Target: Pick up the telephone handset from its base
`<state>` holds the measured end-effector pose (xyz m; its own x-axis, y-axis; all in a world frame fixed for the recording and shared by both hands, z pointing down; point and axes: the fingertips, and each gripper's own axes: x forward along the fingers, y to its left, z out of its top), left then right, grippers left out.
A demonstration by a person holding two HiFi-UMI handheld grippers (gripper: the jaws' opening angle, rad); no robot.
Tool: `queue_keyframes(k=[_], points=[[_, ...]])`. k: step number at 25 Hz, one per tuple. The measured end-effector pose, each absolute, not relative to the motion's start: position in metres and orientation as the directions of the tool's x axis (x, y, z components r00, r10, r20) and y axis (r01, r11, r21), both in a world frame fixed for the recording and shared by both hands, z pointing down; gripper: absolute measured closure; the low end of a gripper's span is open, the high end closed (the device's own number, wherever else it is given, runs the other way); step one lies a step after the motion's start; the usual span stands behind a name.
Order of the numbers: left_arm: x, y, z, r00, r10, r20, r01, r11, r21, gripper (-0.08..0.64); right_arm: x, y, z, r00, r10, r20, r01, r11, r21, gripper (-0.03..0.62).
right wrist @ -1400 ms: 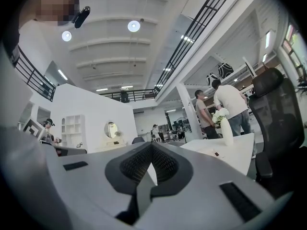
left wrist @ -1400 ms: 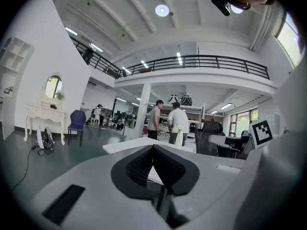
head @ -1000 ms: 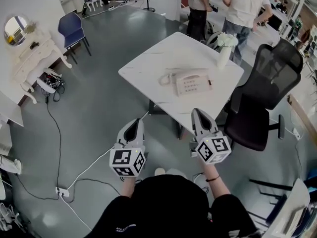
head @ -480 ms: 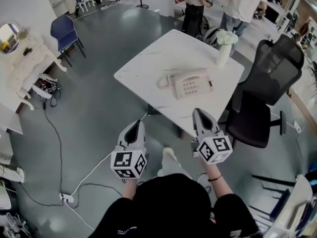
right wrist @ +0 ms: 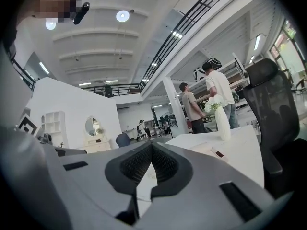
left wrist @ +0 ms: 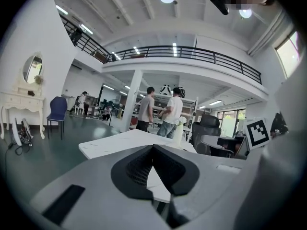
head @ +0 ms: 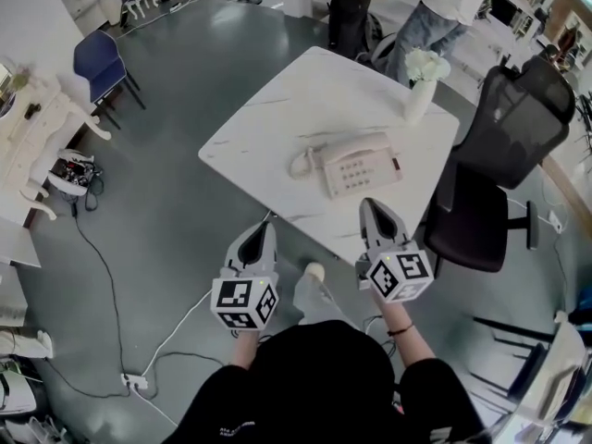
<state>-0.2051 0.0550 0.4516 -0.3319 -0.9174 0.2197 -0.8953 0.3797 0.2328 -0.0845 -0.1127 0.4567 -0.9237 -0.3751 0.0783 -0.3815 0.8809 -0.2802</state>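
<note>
A cream telephone base (head: 361,164) with a keypad lies on the white marble table (head: 277,118); its handset (head: 304,159) rests along the base's left side. My left gripper (head: 262,227) hovers over the floor just short of the table's near edge, jaws shut and empty. My right gripper (head: 372,205) sits at the near edge, right of the left one, below the phone, also shut on nothing. In the right gripper view the phone (right wrist: 206,150) shows low on the tabletop beyond the jaws. The left gripper view shows only the table (left wrist: 120,140) past its jaws.
A white vase of flowers (head: 421,86) stands at the table's far right corner. A black office chair (head: 495,169) sits right of the table. Two people (head: 388,7) stand behind it. A white cable (head: 185,313) crosses the grey floor; a blue chair (head: 100,61) stands far left.
Both grippers and the person have moved toward the table; the phone now lies closer ahead of the jaws. Both jaws stay shut.
</note>
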Motion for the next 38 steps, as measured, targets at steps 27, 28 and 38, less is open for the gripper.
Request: queue_keyframes(k=[27, 28, 38], points=[[-0.243, -0.129, 0.489, 0.039, -0.937, 0.348, -0.966, 0.053, 0.252, 0.56, -0.131, -0.235, 0.478, -0.827, -0.541, 0.149, -0.558, 0.763, -0.326, 0.601], [-0.244, -0.135, 0.489, 0.047, -0.934, 0.354, -0.969, 0.044, 0.244, 0.56, -0.128, -0.238, 0.479, -0.821, -0.55, 0.153, -0.567, 0.756, -0.326, 0.601], [-0.238, -0.185, 0.505, 0.162, -0.891, 0.424, -0.98, -0.094, 0.177, 0.56, -0.098, -0.268, 0.498, -0.722, -0.663, 0.197, -0.681, 0.632, -0.37, 0.601]])
